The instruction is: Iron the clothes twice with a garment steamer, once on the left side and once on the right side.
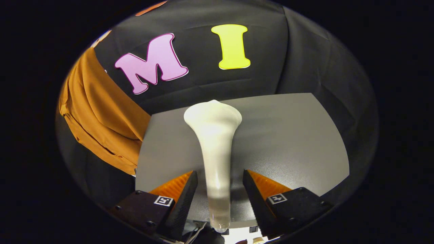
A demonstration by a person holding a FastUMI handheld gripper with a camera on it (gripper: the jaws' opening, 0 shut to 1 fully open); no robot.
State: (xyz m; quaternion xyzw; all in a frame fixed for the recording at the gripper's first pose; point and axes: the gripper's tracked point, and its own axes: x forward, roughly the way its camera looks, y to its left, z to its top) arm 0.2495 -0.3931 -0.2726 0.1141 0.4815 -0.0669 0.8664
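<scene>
Grey counter (288,135) beneath white garment steamer (215,142), standing between spread fingers (218,189), neither touching. Orange garment (98,118) hangs beyond, left. Risk: off-centre closure tips steamer.

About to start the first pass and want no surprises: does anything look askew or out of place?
Nothing looks damaged or spilled. The white steamer stands between the fingers of the claw, which are open with a gap on each side. The orange garment hangs off to the left beside the grey table, bunched in folds.
</scene>
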